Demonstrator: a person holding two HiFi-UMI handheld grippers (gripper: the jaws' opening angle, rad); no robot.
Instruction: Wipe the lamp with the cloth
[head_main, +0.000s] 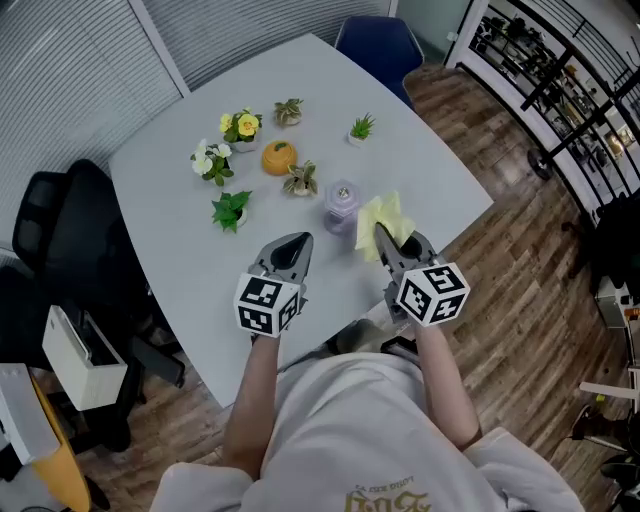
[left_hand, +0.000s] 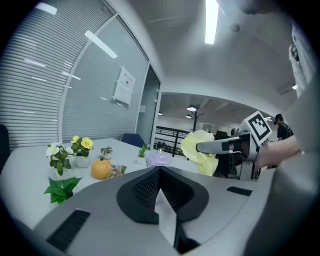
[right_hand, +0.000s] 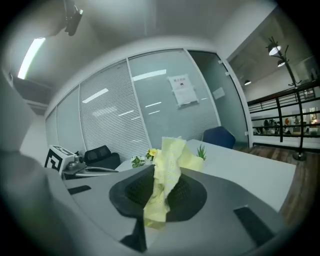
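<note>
Right gripper (head_main: 383, 238) fingers pinch a crumpled pale yellow cloth (head_main: 390, 216) near a small lavender lamp (head_main: 342, 205); left gripper (head_main: 298, 244) fingers are closed, empty.

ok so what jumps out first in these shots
The yellow cloth comes first, pinched in the right gripper and showing right beside the small purple lamp in the head view. The left gripper hangs next to it, shut and empty. Beyond them, little potted plants and an orange pot cluster on the grey table.
</note>
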